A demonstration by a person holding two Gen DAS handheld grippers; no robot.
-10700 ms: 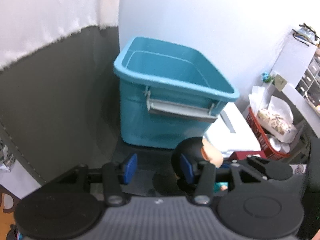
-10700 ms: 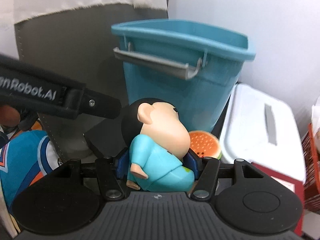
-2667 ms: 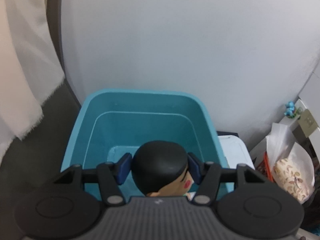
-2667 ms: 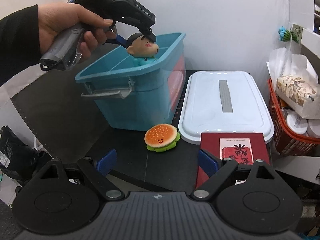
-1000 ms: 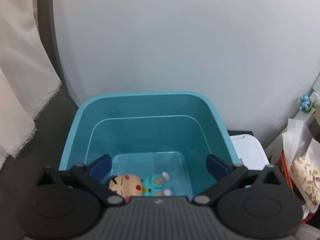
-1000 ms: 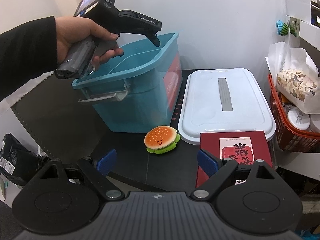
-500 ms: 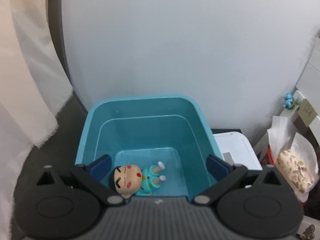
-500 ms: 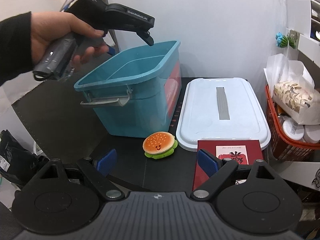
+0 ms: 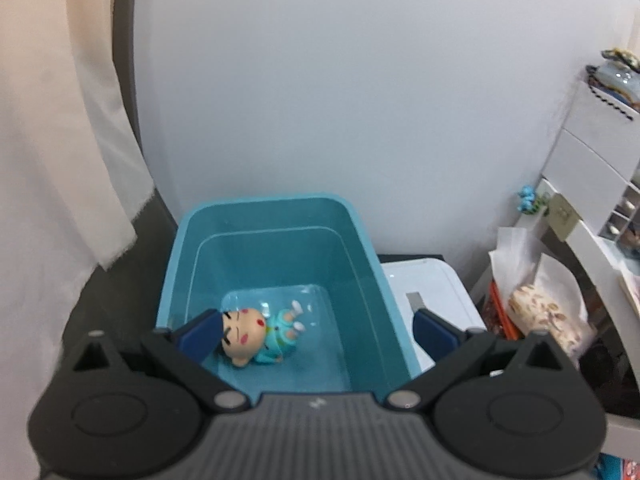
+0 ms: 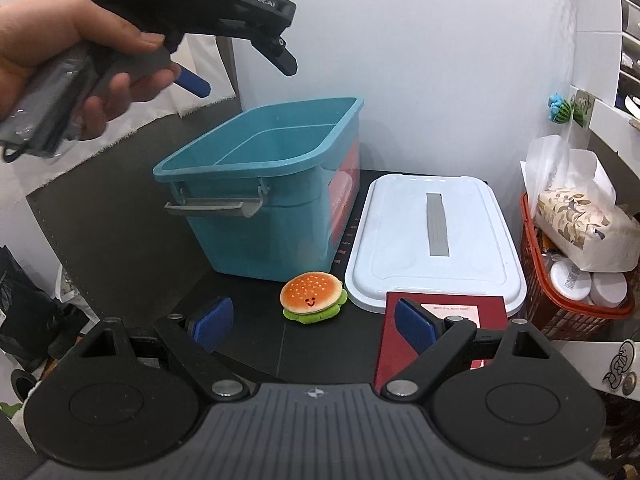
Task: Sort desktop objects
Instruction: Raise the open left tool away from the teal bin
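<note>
We see the left gripper point(image 10: 246, 76) held in a bare hand point(image 10: 68, 60) above the teal storage bin point(image 10: 264, 216), its jaws spread wide with nothing between them, and the white lettering "GenRobot.AI" readable along its black arm. From the left wrist view the same jaws stand apart over the bin's open top, and the cartoon boy figurine point(image 9: 256, 334) lies on its side on the bin floor, near the corner closest to the camera, head toward the left blue pad point(image 9: 200, 334). The right gripper point(image 10: 314, 324) is also wide open and holds nothing; it hovers over the front edge of the black desk point(image 10: 248, 340). Between its pads sits the plush hamburger point(image 10: 312, 297) with a small smiling face, resting on the desk just in front of the bin and just beside the near left corner of the white lid point(image 10: 434, 240), which lies flat to the bin's right. A dark red book point(image 10: 444, 320) touches the lid's front edge at the desk's front; its cover label carries print too small to read. A red patch shows on the bin's right wall, its writing illegible. A red wire basket point(image 10: 576, 296) stands off the desk's right edge.
</note>
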